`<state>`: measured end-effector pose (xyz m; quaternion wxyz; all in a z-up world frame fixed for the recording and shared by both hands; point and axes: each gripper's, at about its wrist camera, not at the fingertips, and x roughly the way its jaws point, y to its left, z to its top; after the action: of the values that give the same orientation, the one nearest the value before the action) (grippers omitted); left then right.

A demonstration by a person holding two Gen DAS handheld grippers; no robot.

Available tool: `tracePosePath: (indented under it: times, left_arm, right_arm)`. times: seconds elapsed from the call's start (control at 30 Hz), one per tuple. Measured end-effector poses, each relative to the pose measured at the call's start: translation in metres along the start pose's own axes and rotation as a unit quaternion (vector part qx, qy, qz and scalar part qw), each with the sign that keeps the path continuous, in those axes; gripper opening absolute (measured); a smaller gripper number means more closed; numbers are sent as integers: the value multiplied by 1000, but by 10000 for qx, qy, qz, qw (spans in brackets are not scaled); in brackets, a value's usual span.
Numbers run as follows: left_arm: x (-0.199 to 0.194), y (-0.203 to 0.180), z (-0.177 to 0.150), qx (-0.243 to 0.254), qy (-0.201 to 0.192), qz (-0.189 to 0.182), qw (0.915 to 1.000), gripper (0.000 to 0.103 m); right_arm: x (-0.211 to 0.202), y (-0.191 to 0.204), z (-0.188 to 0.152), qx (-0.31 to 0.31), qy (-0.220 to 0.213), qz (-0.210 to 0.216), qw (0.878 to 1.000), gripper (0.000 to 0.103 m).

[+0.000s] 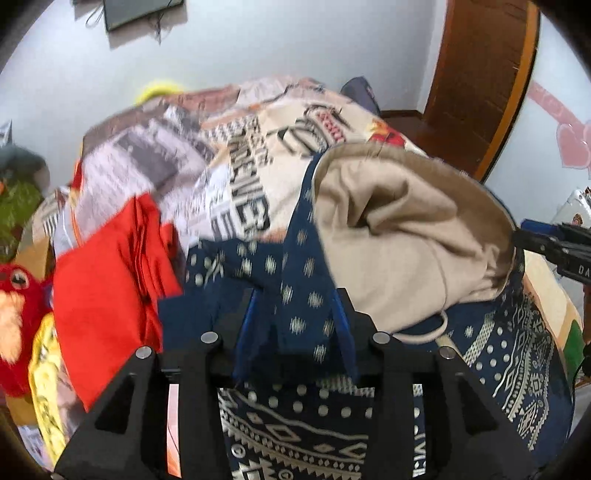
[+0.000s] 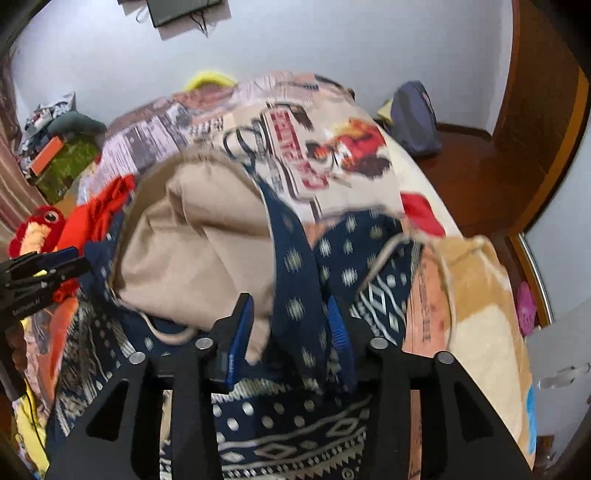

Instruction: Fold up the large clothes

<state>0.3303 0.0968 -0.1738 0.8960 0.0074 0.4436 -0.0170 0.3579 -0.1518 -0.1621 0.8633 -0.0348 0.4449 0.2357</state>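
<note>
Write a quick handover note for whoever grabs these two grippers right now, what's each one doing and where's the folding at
Left gripper: jaws parted, navy patterned hoodie fabric between them, not clamped.
Right gripper: the same, a navy strip hanging between its parted jaws.
The hoodie lies bunched on the bed, beige lining turned up.
Done: a rough first fold, at most.
Left: flatten it and finish folding.

The room is evenly and brightly lit, soft light with no hard glare. The pale wall [image 1: 258, 40] carries faint shadows beside the dark panel [image 1: 140, 11] hung on it. Both views bend strongly at the rim, with black corners. Motion blur smears the printed bedspread [image 1: 236, 173] and the navy patterned garment [image 2: 295, 266], worst through the middle. The black tool frames in the foreground stay crisp, their metal pins catching small highlights. The wooden floor [image 2: 480, 177] shows a dull sheen.
</note>
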Motion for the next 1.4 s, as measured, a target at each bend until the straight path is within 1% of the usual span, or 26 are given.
tracePosePath:
  times: [0.03, 0.1, 0.17, 0.3, 0.47, 0.6, 0.63, 0.67, 0.7, 0.73, 0.77, 0.8, 0.83, 0.87, 0.97, 1.07, 1.13, 1.27, 1.4]
  left_arm:
    - [-1, -1, 6, 18, -58, -22, 10000, 44]
    - [0, -2, 15, -39, -117, -113, 9999, 50]
    - [4, 1, 27, -146, -191, -255, 9994, 52]
    - [24, 7, 49, -237, -160, -341, 9990, 53]
    - [66, 17, 65, -320, 63, -376, 9988, 53]
    - [89, 19, 68, -415, 168, -494, 9978, 53]
    - [93, 20, 69, -450, 168, -573, 9972, 53]
    - [95, 19, 70, -476, 172, -621, 9968, 53]
    - [98, 19, 71, -505, 174, -662, 9964, 52]
    - [100, 19, 71, -527, 172, -709, 9959, 49]
    - [102, 18, 72, -526, 188, -727, 9958, 37]
    - [105, 17, 72, -510, 239, -751, 9956, 20]
    - [106, 16, 72, -512, 310, -772, 9952, 11]
    - [105, 15, 72, -521, 321, -793, 9950, 8]
    - [87, 15, 70, -560, 130, -973, 9936, 7]
    - [58, 13, 69, -542, 1, -1124, 9922, 7]
    - [36, 8, 65, -436, -73, -1209, 9917, 7]
    - [-10, -7, 47, -83, -203, -1200, 9925, 7]
    - [-42, -22, 21, 157, -181, -1171, 9928, 7]
  right_arm:
    - [1, 1, 5, -4, -36, 36, 10000, 41]
    - [4, 3, 14, -18, -101, 109, 9999, 41]
    - [11, 5, 24, -54, -136, 140, 9998, 41]
    - [29, 8, 40, -109, -139, 121, 9998, 41]
    - [58, 6, 55, -16, -91, 97, 9999, 41]
    - [76, 4, 59, 137, 106, 383, 9991, 41]
    - [79, 4, 59, 177, 135, 461, 9987, 41]
    - [81, 4, 59, 210, 153, 499, 9984, 39]
    - [83, 5, 60, 215, 175, 518, 9983, 31]
    - [85, 5, 60, 211, 216, 553, 9980, 27]
    - [87, 6, 60, 224, 258, 596, 9976, 18]
    - [88, 6, 60, 245, 287, 618, 9974, 11]
    - [87, 5, 59, 273, 290, 633, 9972, 10]
    - [83, 6, 58, 276, 245, 632, 9973, 9]
    - [64, 9, 56, 223, 43, 618, 9978, 7]
    - [37, 12, 54, 150, -150, 673, 9975, 6]
    - [18, 14, 51, 138, -261, 719, 9970, 6]
    - [-20, 16, 35, 149, -384, 889, 9952, 6]
    - [-46, 21, 11, 21, -344, 910, 9953, 6]
